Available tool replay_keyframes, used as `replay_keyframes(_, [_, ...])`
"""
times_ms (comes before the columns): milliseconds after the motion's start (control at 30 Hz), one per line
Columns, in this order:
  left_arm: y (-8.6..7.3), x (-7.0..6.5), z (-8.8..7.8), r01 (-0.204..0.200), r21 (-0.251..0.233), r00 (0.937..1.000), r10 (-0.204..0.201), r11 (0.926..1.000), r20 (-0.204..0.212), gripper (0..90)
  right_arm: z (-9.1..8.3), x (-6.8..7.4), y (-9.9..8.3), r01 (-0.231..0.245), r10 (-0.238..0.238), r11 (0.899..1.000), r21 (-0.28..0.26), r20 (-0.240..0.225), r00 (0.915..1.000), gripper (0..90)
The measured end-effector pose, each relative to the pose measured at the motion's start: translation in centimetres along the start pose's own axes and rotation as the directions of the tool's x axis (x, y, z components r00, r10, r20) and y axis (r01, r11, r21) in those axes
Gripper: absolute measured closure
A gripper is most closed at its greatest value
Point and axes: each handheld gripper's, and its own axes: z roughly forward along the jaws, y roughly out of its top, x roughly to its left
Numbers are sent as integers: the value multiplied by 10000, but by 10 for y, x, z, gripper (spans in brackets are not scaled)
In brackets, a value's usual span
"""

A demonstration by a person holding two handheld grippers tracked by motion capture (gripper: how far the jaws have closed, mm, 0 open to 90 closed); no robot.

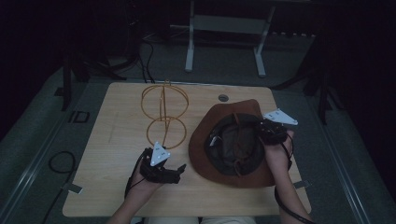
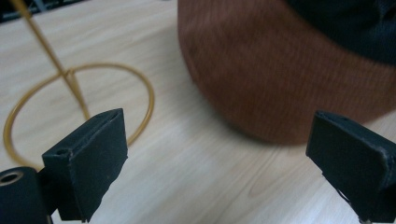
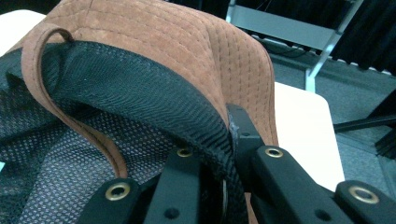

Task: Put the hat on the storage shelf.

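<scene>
Two forearms come in from the bottom edge of the high view, each hand holding a black two-jaw claw with a grey three-cornered plate on top. The left claw [image 1: 180, 169] sits low at the left, held from beneath by the left hand [image 1: 144, 184], pointing to the right, and in the left gripper view its jaws stand wide apart with nothing between them. The right claw [image 1: 259, 130] sits higher at the right, gripped by the right hand [image 1: 279, 151], pointing left, its jaws pinched tight together, a black cable trailing back along the forearm

Gold wire stand [image 1: 164, 113] upright on table [image 1: 116, 186]; grommet hole [image 1: 223, 97] — far edge
</scene>
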Motion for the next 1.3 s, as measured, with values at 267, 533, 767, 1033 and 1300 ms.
replay_keyframes(267, [35, -12, 16, -391, -44, 9981, 392, 9992, 475, 61, 0, 3, -3, -123, 124, 9999, 65, -149, 9998, 842])
replay_keyframes(533, [67, -27, 36, -816, -188, 9950, 825, 9965, 561, 86, -1, 6, -3, -64, 64, 10000, 47, -178, 9998, 842])
replay_keyframes(767, [94, -40, 62, -1072, 163, 9942, 1072, 9941, 43, 89, -2, 9, -3, -62, 63, 10000, 43, -249, 9997, 842])
replay_keyframes(1033, [106, -46, 92, -894, 556, 9934, 930, 9944, -665, 160, -6, 11, -5, -38, 38, 10000, -16, -340, 9994, 842])
replay_keyframes(1300, [106, -50, 104, -864, 640, 9849, 950, 9942, -1450, 377, -15, 16, -2, 83, -92, 9998, -182, -493, 9987, 843])
